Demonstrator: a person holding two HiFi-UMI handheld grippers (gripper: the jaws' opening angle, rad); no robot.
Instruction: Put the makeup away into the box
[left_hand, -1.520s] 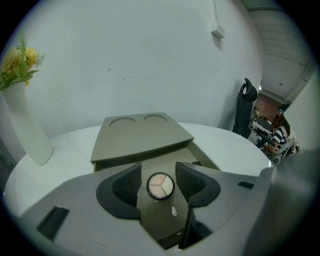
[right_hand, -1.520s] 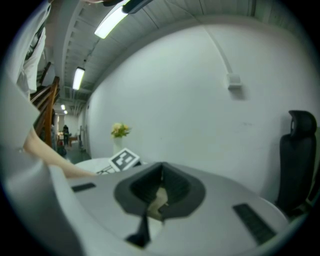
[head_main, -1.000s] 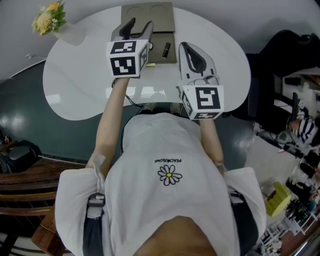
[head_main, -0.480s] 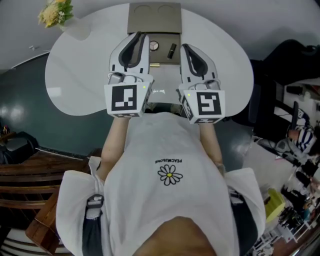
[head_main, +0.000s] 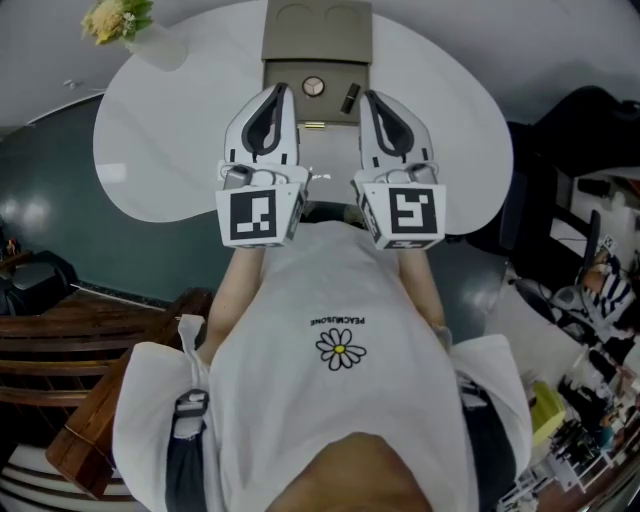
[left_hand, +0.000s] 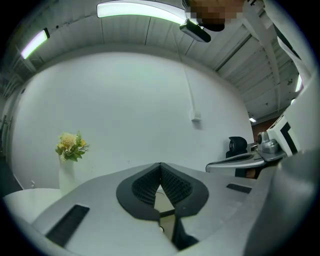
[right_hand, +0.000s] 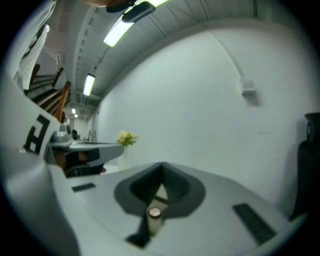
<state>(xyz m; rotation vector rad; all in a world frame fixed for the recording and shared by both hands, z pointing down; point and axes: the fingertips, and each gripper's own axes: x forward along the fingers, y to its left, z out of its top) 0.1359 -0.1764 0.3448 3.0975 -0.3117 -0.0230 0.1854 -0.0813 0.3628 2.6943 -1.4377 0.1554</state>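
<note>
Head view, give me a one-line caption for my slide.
Left gripper and right gripper, both shut, held side by side before the open box holding a round compact and a dark tube.

table: white, rounded (head_main: 160, 160) | floor: dark teal (head_main: 60, 230) | wall: plain white (left_hand: 125, 100) | ceiling strip light (left_hand: 135, 9): lit | flower vase (head_main: 120, 20): set at table edge | wooden furniture (head_main: 50, 340): seen lower left

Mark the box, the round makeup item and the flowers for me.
box (head_main: 316, 30): head view, on its upper tan panel.
round makeup item (head_main: 313, 86): head view, centre of its face.
flowers (head_main: 118, 18): head view, on the yellow blooms.
</note>
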